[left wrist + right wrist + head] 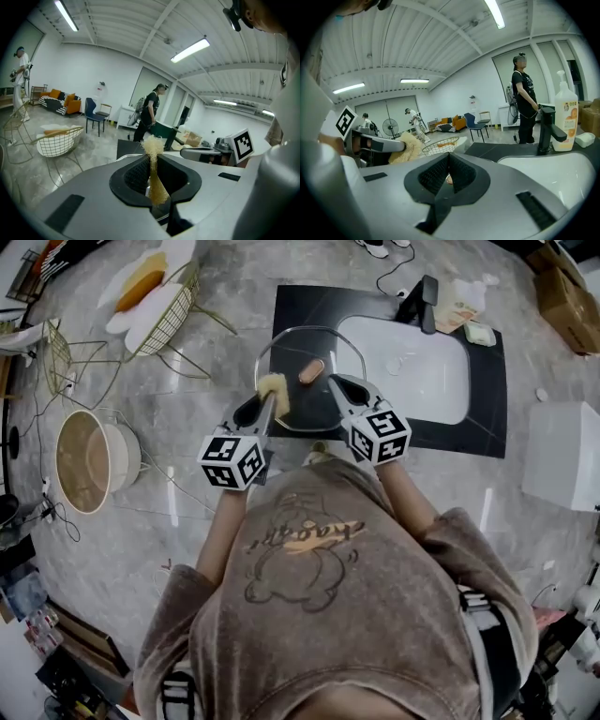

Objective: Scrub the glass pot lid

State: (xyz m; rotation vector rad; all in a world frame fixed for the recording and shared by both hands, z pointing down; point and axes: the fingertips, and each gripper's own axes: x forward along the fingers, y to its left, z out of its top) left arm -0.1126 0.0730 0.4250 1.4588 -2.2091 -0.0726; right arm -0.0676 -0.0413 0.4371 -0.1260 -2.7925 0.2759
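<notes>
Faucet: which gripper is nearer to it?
Right. The right gripper is below-left of the faucet; the left gripper, holding a loofah scrubber, is farther left across the glass lid.

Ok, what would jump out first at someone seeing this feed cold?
The clear glass pot lid in front of the person, over the black counter just left of the white sink, with the right gripper shut by its tan knob. Next, the frayed yellow scrubber pinched in the left gripper, at the lid's left edge.
</notes>
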